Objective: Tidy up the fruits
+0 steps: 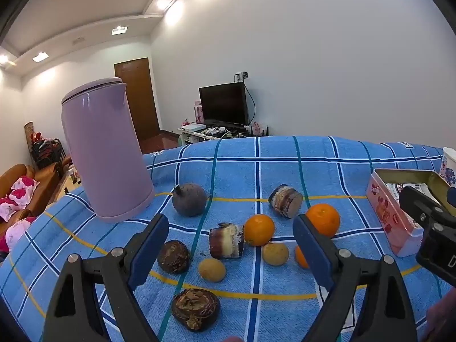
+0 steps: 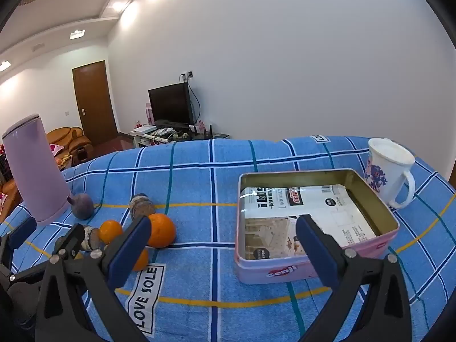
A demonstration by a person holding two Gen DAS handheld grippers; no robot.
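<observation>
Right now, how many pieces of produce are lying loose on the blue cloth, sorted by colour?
Orange citrus: 3
Small yellow-tan round fruits: 2
Dark brown round pieces: 2
Purple-grey round one with stem: 1
Banded brown-and-cream chunks: 2
Total: 10

A lilac kettle (image 1: 105,154) stood on the blue checked cloth (image 2: 193,171), and a white floral mug (image 2: 389,171) stood at the cloth's far right. Beyond were a dark television (image 2: 171,105), a brown wooden door (image 2: 92,102) and an orange sofa (image 2: 69,142).
</observation>
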